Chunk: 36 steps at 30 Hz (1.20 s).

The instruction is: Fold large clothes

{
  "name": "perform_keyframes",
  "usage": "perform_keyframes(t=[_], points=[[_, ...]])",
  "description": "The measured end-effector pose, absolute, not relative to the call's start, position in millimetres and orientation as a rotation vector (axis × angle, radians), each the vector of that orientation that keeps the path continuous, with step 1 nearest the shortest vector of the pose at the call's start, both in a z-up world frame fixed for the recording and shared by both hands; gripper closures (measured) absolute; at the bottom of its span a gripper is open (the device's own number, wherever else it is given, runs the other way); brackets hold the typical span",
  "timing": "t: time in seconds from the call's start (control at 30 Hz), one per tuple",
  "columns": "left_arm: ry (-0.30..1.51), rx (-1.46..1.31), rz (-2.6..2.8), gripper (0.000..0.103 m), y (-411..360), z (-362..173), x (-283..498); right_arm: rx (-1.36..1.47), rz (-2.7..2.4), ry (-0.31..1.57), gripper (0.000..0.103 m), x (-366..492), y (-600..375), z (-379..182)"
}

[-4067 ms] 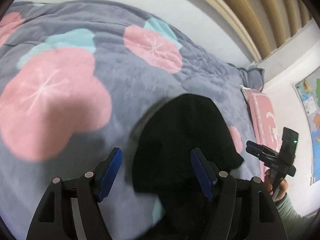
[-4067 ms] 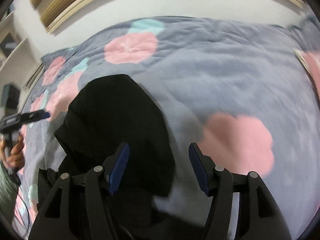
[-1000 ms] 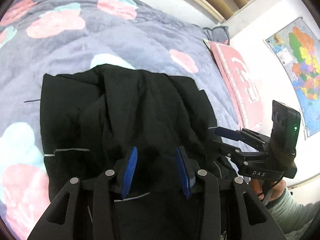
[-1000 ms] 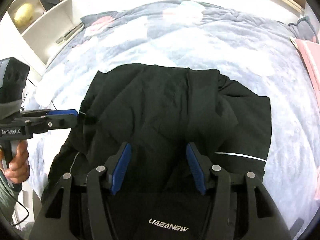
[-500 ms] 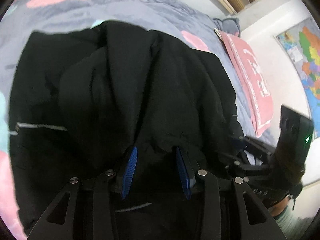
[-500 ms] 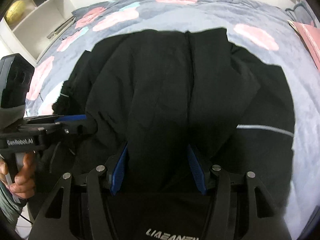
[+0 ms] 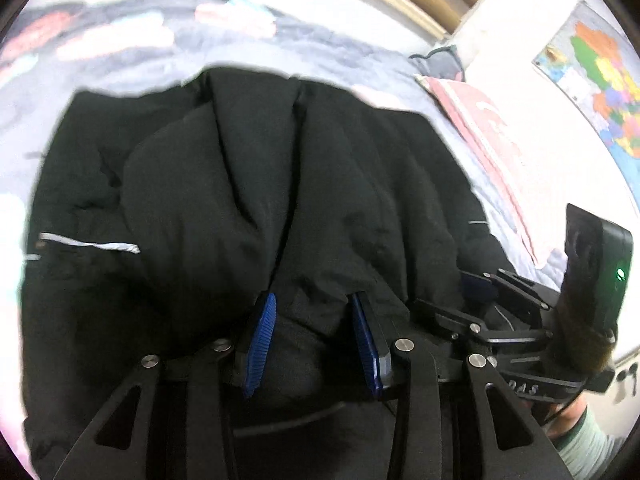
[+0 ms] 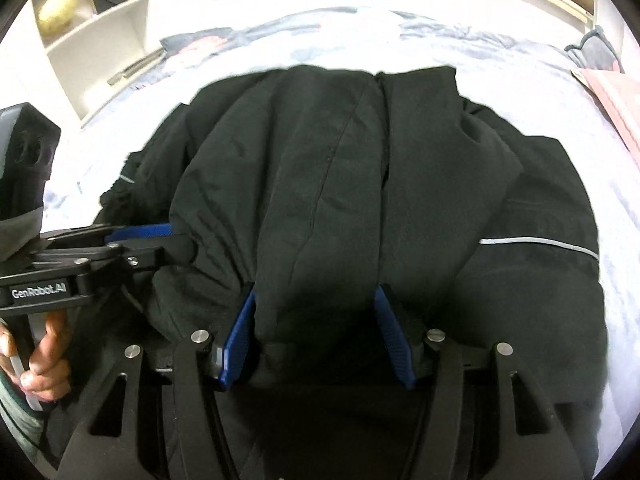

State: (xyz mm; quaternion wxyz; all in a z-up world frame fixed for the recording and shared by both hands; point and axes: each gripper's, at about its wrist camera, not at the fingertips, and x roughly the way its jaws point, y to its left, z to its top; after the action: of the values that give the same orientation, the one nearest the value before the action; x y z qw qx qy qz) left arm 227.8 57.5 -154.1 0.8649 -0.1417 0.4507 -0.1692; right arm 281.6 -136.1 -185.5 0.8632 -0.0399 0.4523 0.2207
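Note:
A large black jacket [image 7: 248, 184] with thin grey reflective stripes lies on the bed and fills both views [image 8: 360, 184]. My left gripper [image 7: 312, 312] is shut on a bunched fold of the jacket at its near edge. My right gripper [image 8: 316, 312] is shut on another thick fold of the same jacket. The right gripper also shows at the right of the left wrist view [image 7: 476, 286], and the left gripper shows at the left of the right wrist view [image 8: 140, 234]; both sit side by side on the near hem.
The jacket rests on a grey quilt [image 7: 328, 56] with pink and teal flowers. A pink pillow [image 7: 480, 128] lies at the right by a wall map [image 7: 600, 60]. White shelves [image 8: 92, 32] stand at the back left in the right wrist view.
Both grippers closed on the jacket's near folds about a second ago and still hold them. The jacket has been pulled nearer and lifted a little, and now fills more of each view.

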Motion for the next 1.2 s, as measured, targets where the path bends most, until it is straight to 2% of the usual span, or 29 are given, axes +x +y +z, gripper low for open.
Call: perform_keyframes(t=[0.2, 0.3, 0.47, 0.6, 0.7, 0.8, 0.97, 1.2], points=[[0.805, -0.231, -0.313, 0.06, 68, -102, 152, 0.021, 0.47, 0.899, 0.041, 230, -184, -149], [0.762, -0.227, -0.23, 0.044, 91, -83, 93, 0.059, 0.406, 0.87, 0.04, 195, -225, -128], [0.799, -0.266, -0.089, 0.042, 142, -87, 16, 0.044, 0.277, 0.89, 0.04, 139, -291, -111], [0.859, -0.396, -0.014, 0.042, 183, -111, -25, 0.09, 0.196, 0.929, 0.04, 112, -339, -125], [0.891, -0.501, -0.077, 0.042, 194, -132, -40, 0.141, 0.161, 0.956, 0.039, 97, -362, -140], [0.947, -0.521, -0.078, 0.043, 196, -152, -45, 0.178, 0.14, 0.97, 0.028, 82, -379, -150], [1.029, -0.568, -0.094, 0.043, 191, -184, -39, 0.183, 0.121, 0.987, 0.027, 65, -397, -156], [0.96, -0.57, -0.247, 0.043, 171, -164, -41, 0.268, 0.1, 1.045, 0.027, 61, -421, -177]])
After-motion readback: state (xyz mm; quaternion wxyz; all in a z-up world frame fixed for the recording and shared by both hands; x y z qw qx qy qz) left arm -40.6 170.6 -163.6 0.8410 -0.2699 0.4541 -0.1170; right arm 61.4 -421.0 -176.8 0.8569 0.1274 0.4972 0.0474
